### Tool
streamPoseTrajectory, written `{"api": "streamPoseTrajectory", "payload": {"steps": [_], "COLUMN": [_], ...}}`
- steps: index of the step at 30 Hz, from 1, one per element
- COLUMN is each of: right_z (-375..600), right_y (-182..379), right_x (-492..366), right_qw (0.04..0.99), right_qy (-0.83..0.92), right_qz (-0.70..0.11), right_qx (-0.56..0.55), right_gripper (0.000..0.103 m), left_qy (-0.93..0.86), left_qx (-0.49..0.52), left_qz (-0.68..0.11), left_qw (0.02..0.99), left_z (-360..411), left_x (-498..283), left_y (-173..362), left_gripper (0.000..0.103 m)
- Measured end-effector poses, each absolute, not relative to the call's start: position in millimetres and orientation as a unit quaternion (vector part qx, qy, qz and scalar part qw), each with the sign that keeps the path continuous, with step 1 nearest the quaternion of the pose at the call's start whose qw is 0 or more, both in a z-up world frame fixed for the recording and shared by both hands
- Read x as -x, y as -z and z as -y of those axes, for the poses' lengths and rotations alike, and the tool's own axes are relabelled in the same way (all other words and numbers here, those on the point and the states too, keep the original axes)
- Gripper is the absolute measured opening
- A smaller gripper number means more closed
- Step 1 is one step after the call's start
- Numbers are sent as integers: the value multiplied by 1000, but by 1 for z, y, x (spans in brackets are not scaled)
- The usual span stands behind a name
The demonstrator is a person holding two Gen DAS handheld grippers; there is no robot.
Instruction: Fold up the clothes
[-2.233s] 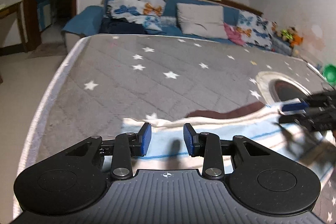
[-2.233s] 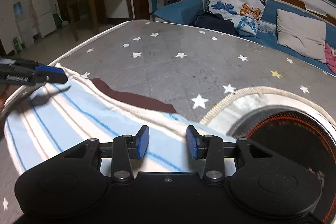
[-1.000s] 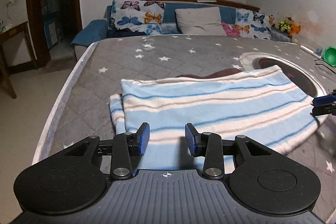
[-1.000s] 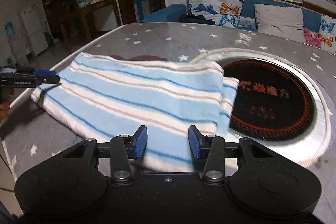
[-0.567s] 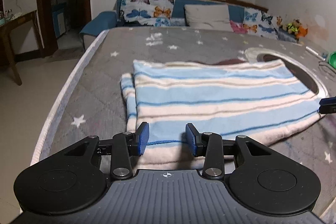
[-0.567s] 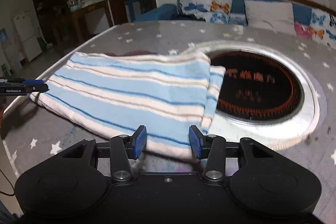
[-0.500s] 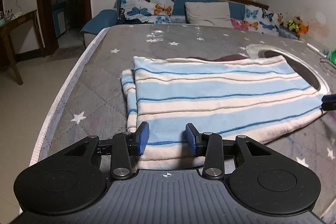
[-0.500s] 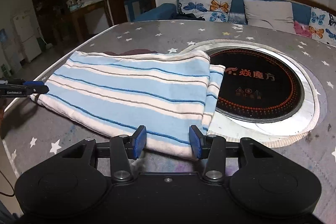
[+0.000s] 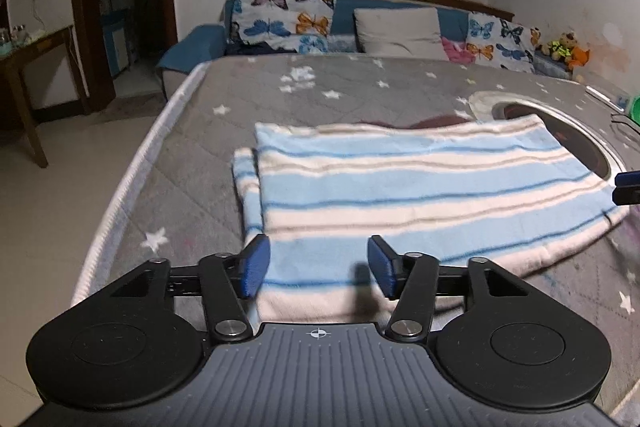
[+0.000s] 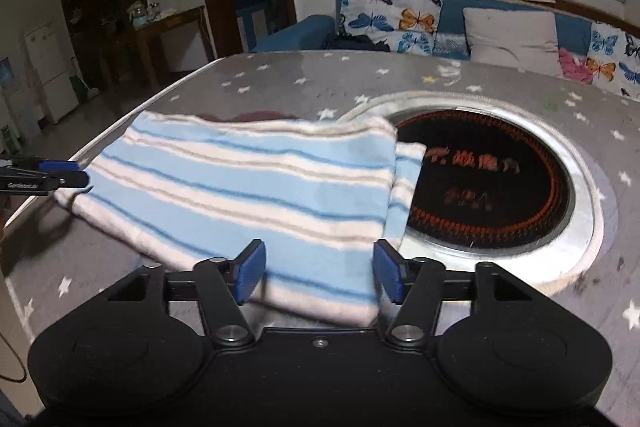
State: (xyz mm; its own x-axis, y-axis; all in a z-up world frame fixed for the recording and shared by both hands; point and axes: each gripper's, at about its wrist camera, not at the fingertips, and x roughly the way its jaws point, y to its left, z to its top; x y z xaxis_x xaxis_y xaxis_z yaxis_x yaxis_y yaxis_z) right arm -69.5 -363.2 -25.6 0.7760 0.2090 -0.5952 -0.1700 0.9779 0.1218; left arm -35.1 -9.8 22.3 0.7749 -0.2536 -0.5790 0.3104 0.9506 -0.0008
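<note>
A light blue and white striped garment [image 9: 420, 187] lies folded flat on the grey star-patterned table cover [image 9: 320, 87]; it also shows in the right wrist view [image 10: 248, 187]. My left gripper [image 9: 318, 267] is open and empty, hovering over the garment's near left corner. My right gripper [image 10: 318, 275] is open and empty above the garment's near right corner. Each gripper's tip shows at the edge of the other's view, the right one [image 9: 628, 187] and the left one [image 10: 52, 173]. A dark maroon piece [image 9: 400, 123] peeks out from under the garment's far edge.
A round black induction cooktop [image 10: 492, 187] is set in the table, partly covered by the garment's right end. A sofa with butterfly pillows [image 9: 300, 23] stands behind the table. A wooden table [image 9: 24, 67] and doorway are to the left. The table's left edge [image 9: 132, 179] is near.
Both grippers drew back from the far edge toward the near edge of the garment, which now lies folded. In the last half second both jaws opened wider.
</note>
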Motion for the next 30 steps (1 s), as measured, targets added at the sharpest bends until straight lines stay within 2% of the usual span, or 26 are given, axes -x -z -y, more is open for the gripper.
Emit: {"api": "streamPoseTrajectory", "payload": {"steps": [13, 24, 27, 29, 30], "right_z": [381, 376, 373, 372, 372], "right_y": [44, 50, 50, 50, 49], "right_x": [13, 2, 1, 1, 1], "right_qw": [935, 933, 932, 932, 932], "right_qy": [-59, -73, -80, -83, -84], "right_qz": [-345, -349, -350, -349, -349], "right_qx": [-59, -52, -50, -52, -53], "right_gripper": [68, 68, 57, 53, 51], "left_qy": [123, 114, 121, 137, 142], "left_qx": [-8, 23, 38, 52, 55], "left_qz": [-313, -344, -354, -360, -359], "left_qw": [942, 932, 926, 921, 921], "left_z": [0, -8, -9, -7, -6], "left_x": [-3, -28, -33, -36, -36], "left_y": [-23, -12, -9, -5, -5], "left_gripper": [65, 67, 66, 57, 56]}}
